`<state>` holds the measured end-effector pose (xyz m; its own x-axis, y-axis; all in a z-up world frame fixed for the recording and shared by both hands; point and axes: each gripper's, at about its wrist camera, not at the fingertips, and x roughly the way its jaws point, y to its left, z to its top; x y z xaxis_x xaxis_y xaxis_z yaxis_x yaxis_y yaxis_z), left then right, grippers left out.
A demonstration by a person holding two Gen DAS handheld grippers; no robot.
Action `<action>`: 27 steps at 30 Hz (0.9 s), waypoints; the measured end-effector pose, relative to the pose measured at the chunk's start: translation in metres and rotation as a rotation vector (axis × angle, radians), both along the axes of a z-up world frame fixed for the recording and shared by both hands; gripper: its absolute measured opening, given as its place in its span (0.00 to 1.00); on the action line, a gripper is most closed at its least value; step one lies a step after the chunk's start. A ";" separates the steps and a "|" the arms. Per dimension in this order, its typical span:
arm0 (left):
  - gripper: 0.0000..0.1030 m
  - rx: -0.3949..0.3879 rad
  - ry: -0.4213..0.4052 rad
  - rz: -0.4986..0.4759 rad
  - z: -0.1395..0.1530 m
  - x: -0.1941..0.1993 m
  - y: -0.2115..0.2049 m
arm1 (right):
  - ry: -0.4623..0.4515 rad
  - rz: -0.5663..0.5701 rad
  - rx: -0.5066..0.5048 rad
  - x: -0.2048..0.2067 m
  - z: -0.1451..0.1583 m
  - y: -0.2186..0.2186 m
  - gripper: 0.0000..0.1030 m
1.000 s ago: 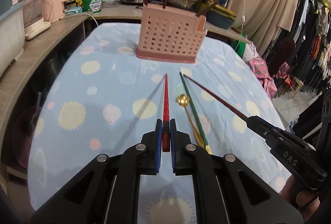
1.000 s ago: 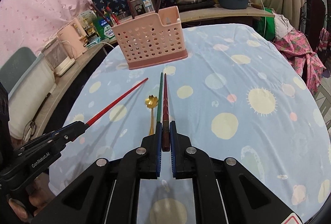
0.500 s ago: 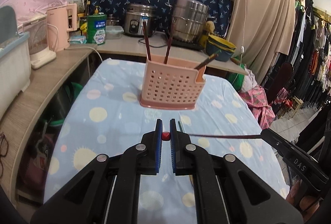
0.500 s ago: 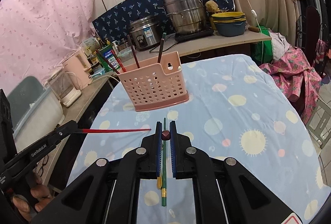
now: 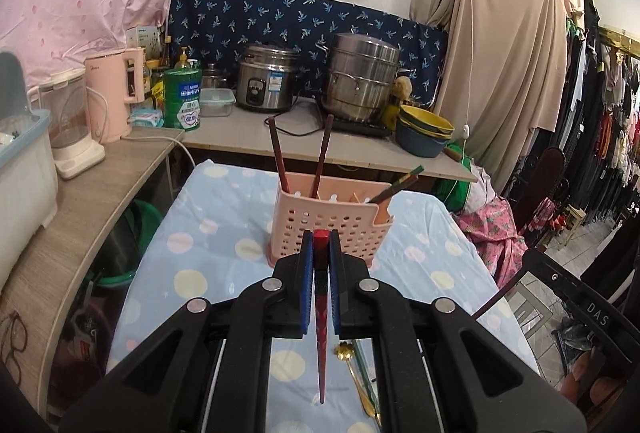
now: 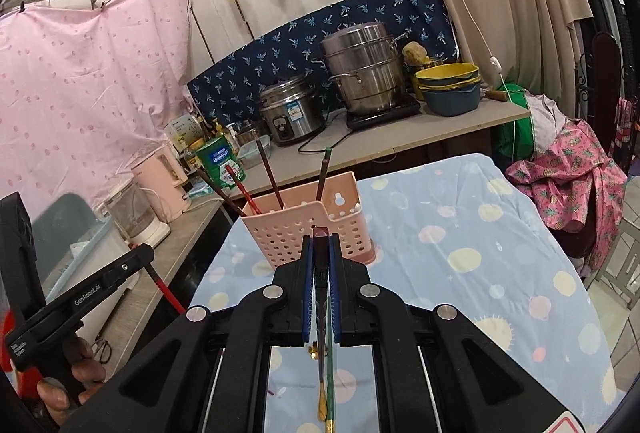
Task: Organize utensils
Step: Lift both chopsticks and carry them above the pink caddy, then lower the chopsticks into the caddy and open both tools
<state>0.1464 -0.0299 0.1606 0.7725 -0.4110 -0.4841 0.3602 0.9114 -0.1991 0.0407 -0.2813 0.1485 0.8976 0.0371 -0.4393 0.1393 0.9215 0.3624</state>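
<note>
A: Jaws? Left gripper (image 5: 320, 265) clamps a red chopstick (image 5: 320, 321); right gripper (image 6: 320, 265) clamps a dark chopstick (image 6: 320, 273).

B: Both hang tip-down above the table (image 6: 460, 233), the rack (image 5: 332, 225) straight ahead of each.

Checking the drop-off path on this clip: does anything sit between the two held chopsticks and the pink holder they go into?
Nothing visible does. The red chopstick in the left gripper and the dark one in the right gripper face the pink holder directly.

A rice cooker (image 5: 264, 85) and steel steamer pot (image 5: 362, 77) stand on the counter (image 5: 240, 137).
</note>
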 end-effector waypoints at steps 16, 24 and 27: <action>0.07 -0.105 -0.143 0.055 0.062 0.048 -0.004 | -0.174 -0.045 0.112 0.043 0.045 -0.034 0.07; 0.07 -0.143 -0.249 0.126 0.093 0.075 -0.004 | -0.290 -0.080 0.187 0.080 0.066 -0.051 0.07; 0.07 -0.163 -0.274 0.155 0.098 0.087 -0.003 | -0.318 -0.094 0.213 0.093 0.069 -0.056 0.07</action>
<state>0.2339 -0.0328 0.2589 0.9240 -0.3332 -0.1876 0.2799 0.9236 -0.2617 0.1335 -0.3368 0.2171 0.9915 0.0086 -0.1298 0.0693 0.8094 0.5832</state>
